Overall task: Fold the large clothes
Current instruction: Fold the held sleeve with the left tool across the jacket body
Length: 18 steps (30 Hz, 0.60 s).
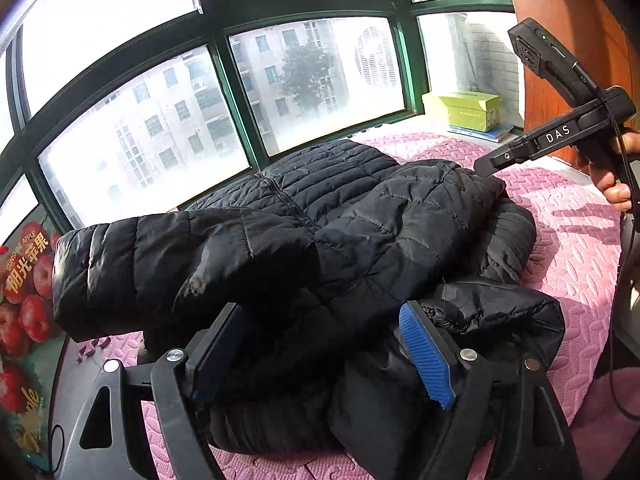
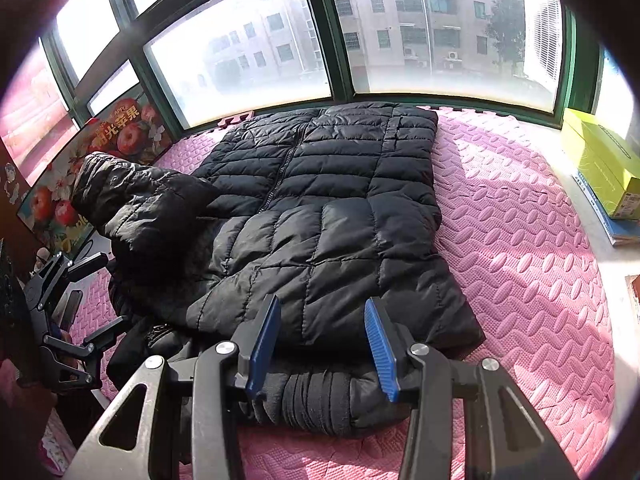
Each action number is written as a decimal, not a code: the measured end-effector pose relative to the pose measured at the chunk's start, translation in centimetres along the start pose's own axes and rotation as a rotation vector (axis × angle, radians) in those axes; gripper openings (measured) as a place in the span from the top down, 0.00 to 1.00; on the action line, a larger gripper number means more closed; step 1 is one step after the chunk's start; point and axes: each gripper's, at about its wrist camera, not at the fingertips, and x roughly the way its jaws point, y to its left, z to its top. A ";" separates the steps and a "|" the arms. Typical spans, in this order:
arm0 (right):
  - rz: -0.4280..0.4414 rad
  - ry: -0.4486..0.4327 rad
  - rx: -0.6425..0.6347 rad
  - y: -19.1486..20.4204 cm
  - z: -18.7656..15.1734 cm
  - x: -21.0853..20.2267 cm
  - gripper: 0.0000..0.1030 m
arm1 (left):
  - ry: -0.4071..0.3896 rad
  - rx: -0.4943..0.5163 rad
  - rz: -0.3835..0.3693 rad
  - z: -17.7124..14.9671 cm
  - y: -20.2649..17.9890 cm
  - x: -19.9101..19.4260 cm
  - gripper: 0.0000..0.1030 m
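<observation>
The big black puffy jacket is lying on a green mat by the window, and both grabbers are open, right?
Almost. The mat is pink, not green; only the window frame is green. The right wrist view shows it best. The black jacket does lie on it, and the left gripper and right gripper are both open.

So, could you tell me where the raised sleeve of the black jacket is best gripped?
Grip the sleeve near its cuff end, coming from the left with the open left tool. That end sticks up free of the jacket body, so the puffy fabric can be pinched there alone.
</observation>
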 end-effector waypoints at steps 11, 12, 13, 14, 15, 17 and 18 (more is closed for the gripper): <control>0.026 -0.002 -0.052 2.0 0.3 0.0 0.53 | -0.021 -0.543 -0.046 -2.6 15.2 -1.3 0.10; 0.023 -0.004 -0.054 2.1 0.2 -0.1 0.53 | -0.031 -0.586 -0.083 -2.9 16.5 -1.1 0.09; 0.022 -0.007 -0.055 2.1 0.1 -0.2 0.53 | -0.042 -0.631 -0.129 -3.2 17.8 -0.5 0.09; 0.022 -0.010 -0.055 2.1 0.0 -0.5 0.53 | -0.044 -0.676 -0.158 -3.5 18.9 0.0 0.09; 0.021 -0.014 -0.053 2.1 -0.1 -0.7 0.53 | -0.049 -0.703 -0.195 -3.7 19.7 0.5 0.09; 0.018 -0.018 -0.046 1.8 -0.3 -1.1 0.53 | -0.060 -0.725 -0.230 -3.9 21.1 1.2 0.09; 0.015 -0.020 -0.041 1.7 -0.4 -1.2 0.53 | -0.061 -0.728 -0.220 -3.8 21.4 1.5 0.09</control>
